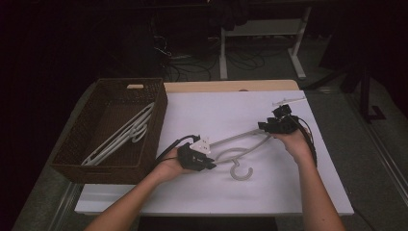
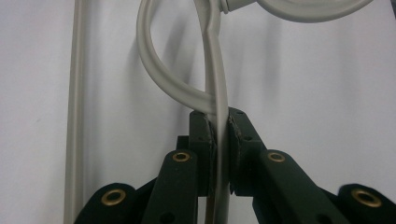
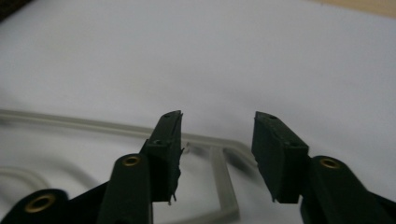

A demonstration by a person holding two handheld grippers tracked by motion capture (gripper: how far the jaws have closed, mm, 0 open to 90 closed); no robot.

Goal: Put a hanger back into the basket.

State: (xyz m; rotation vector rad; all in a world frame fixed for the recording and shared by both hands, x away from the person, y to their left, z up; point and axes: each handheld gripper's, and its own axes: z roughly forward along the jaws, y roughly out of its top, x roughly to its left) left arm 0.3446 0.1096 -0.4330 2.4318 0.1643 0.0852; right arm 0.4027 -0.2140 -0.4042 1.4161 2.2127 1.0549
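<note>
Lifting the grey hanger point(image 1: 240, 144) off the white tabletop point(image 1: 288, 192) is judged to be the step in hand, with the wicker basket point(image 1: 103, 166), where other hangers point(image 1: 120, 137) already lie, as the likely goal. The hanger is seen lying on the tabletop between the two hands, its hook toward the person. The left tool point(image 2: 222, 140) is clamped on the hanger's curved arm near the hook. The right tool point(image 3: 217, 135) is held with its jaws apart over the hanger's far corner, nothing between them. For a clean lift, the right tool should be lowered until the thin bar sits squarely between the jaws, then closed firmly, so that both ends are raised level and the hanger is not twisted.
</note>
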